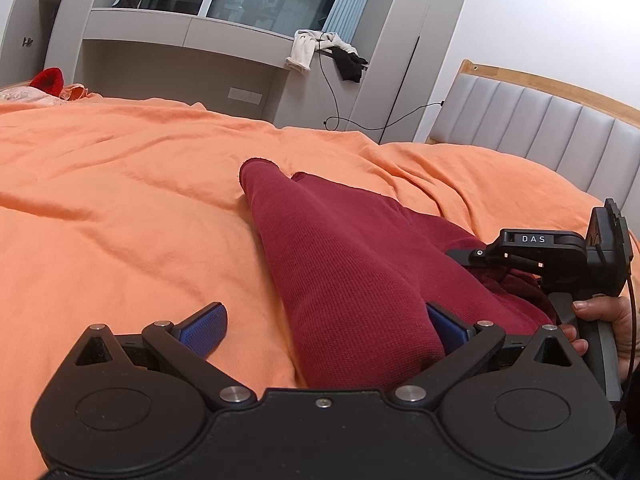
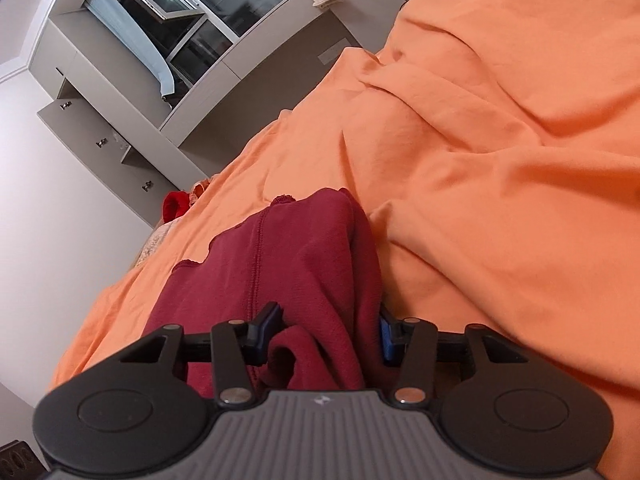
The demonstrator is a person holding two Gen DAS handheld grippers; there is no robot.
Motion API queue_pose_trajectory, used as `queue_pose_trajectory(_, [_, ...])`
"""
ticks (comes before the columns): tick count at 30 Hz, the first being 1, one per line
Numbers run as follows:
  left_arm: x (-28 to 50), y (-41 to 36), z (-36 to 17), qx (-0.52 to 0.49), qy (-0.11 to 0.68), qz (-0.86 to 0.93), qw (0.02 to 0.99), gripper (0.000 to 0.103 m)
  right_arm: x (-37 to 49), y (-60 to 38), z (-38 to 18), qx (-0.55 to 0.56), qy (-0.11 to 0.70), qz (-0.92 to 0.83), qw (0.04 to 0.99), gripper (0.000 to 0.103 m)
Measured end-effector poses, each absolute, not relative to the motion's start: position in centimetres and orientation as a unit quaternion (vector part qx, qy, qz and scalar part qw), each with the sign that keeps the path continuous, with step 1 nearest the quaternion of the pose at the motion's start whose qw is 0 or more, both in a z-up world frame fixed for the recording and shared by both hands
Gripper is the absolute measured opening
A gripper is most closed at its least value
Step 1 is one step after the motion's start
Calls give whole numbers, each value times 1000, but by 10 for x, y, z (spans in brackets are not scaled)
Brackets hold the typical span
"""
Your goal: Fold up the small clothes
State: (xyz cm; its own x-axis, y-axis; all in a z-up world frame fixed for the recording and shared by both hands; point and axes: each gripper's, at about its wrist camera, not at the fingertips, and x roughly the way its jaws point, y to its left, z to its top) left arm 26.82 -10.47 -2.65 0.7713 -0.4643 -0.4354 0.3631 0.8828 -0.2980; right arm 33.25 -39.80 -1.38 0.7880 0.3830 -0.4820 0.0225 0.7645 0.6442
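Garment's (image 2: 304,264) near end behind claw (image 2: 326,332)

We've got two black tongs w/ blue ribbed pads: left tongs (image 1: 326,328) have silver pivot screws; right tongs (image 2: 326,332) have a grey ribbed top, "DAS" marking, thin black cable.

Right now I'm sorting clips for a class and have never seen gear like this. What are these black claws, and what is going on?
They are two hand-held grippers, each carrying a camera that looks along its blue-padded fingers. One picture is from the left gripper, the other from the right gripper. A dark red garment lies on an orange bedcover. The left jaws are wide open, with an edge of the cloth between them. The right jaws stand half open around bunched cloth without clearly pinching it. A hand holds the right gripper.
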Motion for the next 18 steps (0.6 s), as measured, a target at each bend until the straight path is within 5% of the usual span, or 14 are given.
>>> queue_pose_trajectory(18, [280,-106,-11,-94,283,-232,926,103,332,-392,-12,312,312,98,892,53])
